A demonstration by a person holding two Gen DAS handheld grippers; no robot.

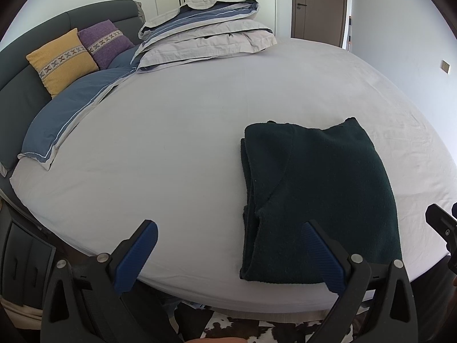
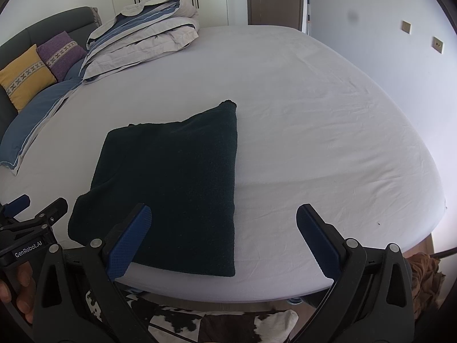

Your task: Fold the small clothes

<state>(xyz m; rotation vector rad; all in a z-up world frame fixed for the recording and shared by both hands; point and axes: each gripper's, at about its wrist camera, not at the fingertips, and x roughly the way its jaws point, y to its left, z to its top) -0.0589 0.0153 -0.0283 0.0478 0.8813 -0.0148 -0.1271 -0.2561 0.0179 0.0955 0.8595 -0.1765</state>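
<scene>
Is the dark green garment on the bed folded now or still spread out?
Folded. The dark green fleece garment lies as a compact rectangle on the grey bedsheet, stacked layers showing along its left edge. Both claws are open, off it.

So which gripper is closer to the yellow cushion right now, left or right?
Left. The left gripper hangs at the bed's near edge beside the dark folded garment, on the side toward the yellow cushion. The right gripper sits on the garment's other side, farther away.

Folded garment (image 2: pixel 171 188) on the bed (image 2: pixel 314 114) near its front edge, duvet (image 2: pixel 148 31) and pillows (image 2: pixel 25 77) far behind-left.
</scene>
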